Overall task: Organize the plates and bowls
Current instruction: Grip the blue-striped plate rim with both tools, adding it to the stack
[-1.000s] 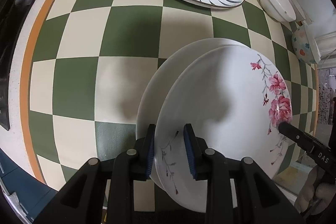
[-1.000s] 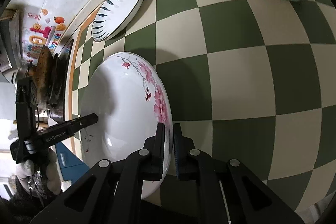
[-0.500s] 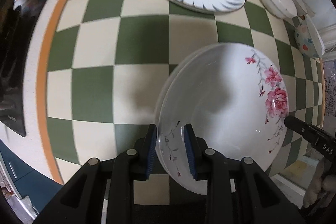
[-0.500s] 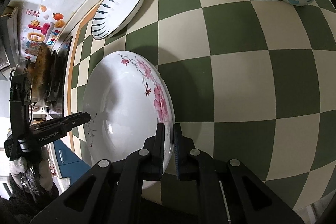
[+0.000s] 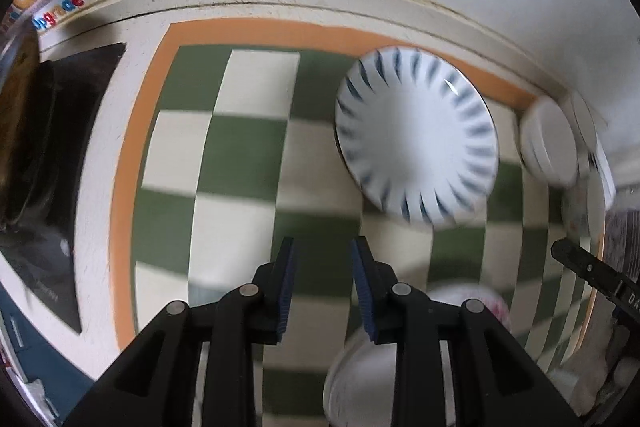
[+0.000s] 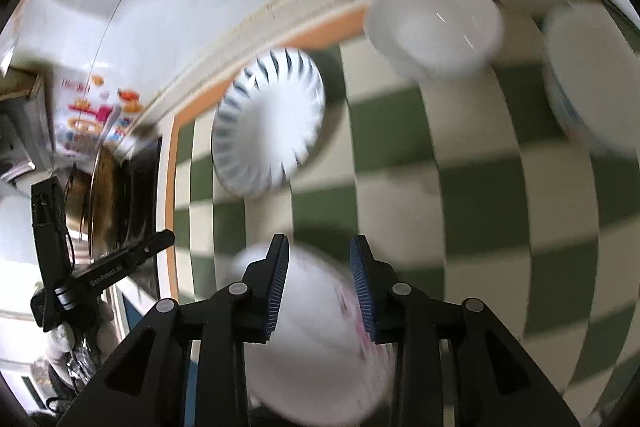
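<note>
Both the left gripper and right gripper show jaws open and empty, the flowered plate lying stacked on the table below, while the striped plate and bowls look unsorted.

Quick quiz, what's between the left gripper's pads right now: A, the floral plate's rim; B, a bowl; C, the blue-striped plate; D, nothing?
D: the left gripper has open jaws with only the checkered mat showing in the gap; the floral plate lies below to its right, the blue-striped plate farther off.
</note>
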